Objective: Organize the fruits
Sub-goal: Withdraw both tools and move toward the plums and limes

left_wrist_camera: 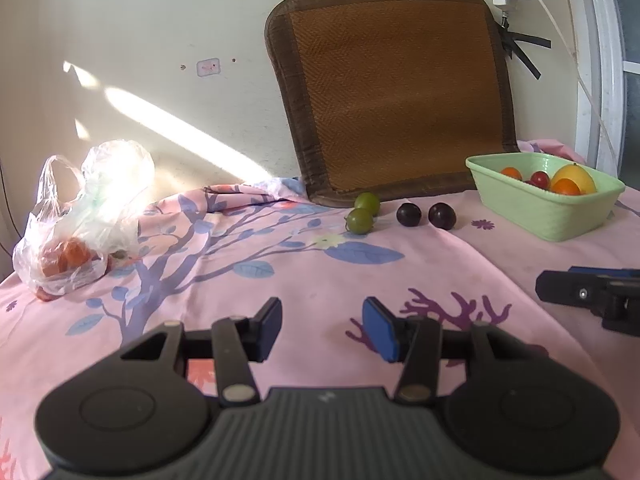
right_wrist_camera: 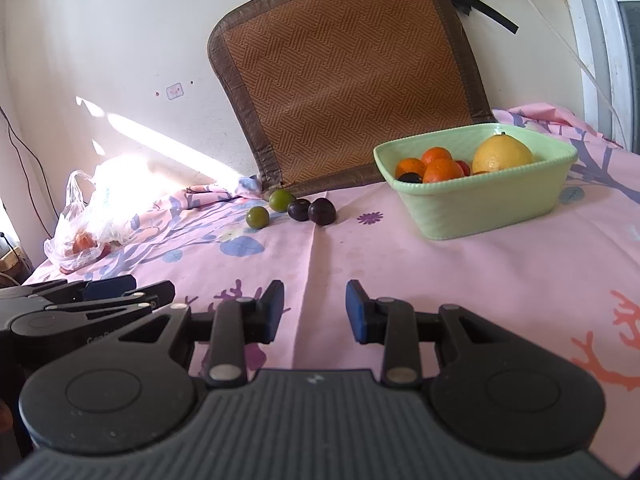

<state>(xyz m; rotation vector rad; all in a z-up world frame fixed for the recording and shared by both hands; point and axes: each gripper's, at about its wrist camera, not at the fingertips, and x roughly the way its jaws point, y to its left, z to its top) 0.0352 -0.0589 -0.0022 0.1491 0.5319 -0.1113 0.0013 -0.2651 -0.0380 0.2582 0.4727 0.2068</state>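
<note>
Two green fruits (left_wrist_camera: 360, 221) (left_wrist_camera: 367, 202) and two dark plums (left_wrist_camera: 409, 214) (left_wrist_camera: 442, 215) lie on the pink cloth in front of a woven mat. They also show in the right wrist view: green fruits (right_wrist_camera: 257, 216) (right_wrist_camera: 280, 200), plums (right_wrist_camera: 299, 209) (right_wrist_camera: 322, 211). A light green basket (left_wrist_camera: 536, 216) (right_wrist_camera: 480, 208) holds oranges (right_wrist_camera: 442, 170), a yellow lemon (right_wrist_camera: 502, 155), a red fruit and a dark plum. My left gripper (left_wrist_camera: 322, 330) is open and empty, low over the cloth. My right gripper (right_wrist_camera: 315, 312) is open and empty, to its right.
A clear plastic bag (left_wrist_camera: 76, 220) with orange fruit inside lies at the far left. A brown woven mat (left_wrist_camera: 394, 92) leans on the wall behind the fruits. The right gripper's finger (left_wrist_camera: 588, 292) shows at the right edge of the left wrist view.
</note>
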